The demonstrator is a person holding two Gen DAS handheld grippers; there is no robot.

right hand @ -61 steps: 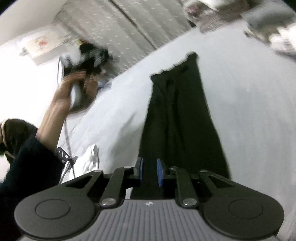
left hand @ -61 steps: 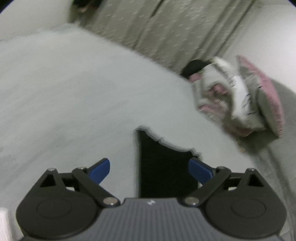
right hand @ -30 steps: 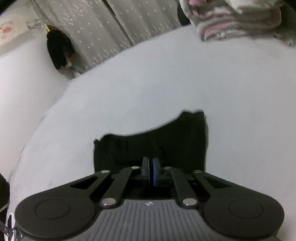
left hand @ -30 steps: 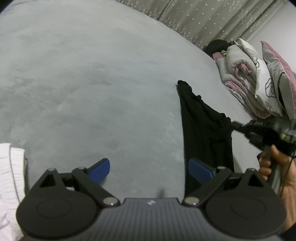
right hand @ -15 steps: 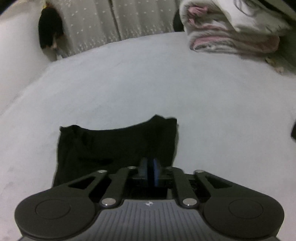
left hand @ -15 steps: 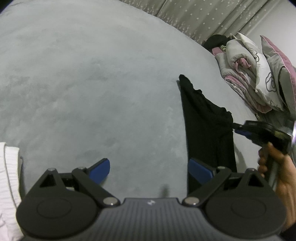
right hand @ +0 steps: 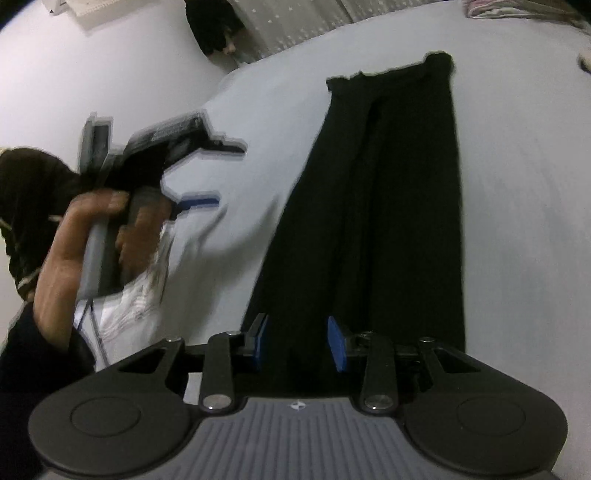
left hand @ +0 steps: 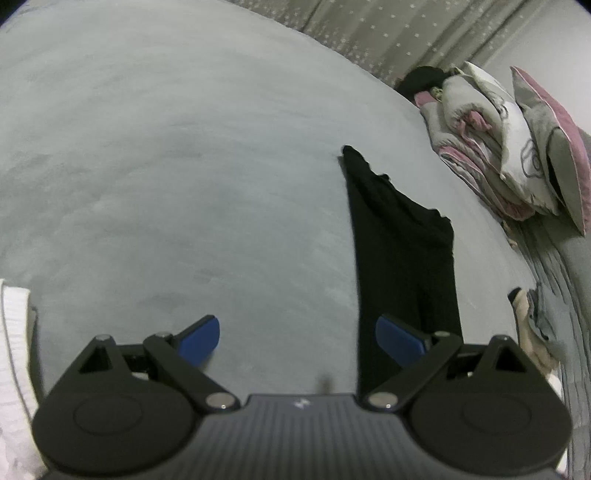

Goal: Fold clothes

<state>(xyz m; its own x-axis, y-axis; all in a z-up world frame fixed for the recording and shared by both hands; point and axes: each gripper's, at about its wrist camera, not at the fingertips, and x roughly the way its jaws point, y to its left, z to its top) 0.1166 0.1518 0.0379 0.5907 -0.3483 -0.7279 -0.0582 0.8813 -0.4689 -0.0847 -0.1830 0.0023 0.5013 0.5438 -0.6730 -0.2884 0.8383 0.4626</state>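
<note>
A black garment lies folded into a long narrow strip on the grey bed. In the right wrist view the black garment runs straight away from my right gripper. That gripper hangs over the strip's near end with its jaws opening; dark cloth shows in the gap, and the pads do not press on it. My left gripper stands open and empty above bare bed, just left of the strip. The right wrist view shows the left gripper blurred, held by a hand.
A white knitted garment lies at the near left, and the white garment shows below the hand. Folded bedding and a pillow are piled at the far right. A loose cloth lies at the right edge. Curtains hang behind the bed.
My right gripper was shut at the garment's far end; it has let go, swung back to the near end, and now stands part open. It has left the left wrist view. The left gripper has barely moved.
</note>
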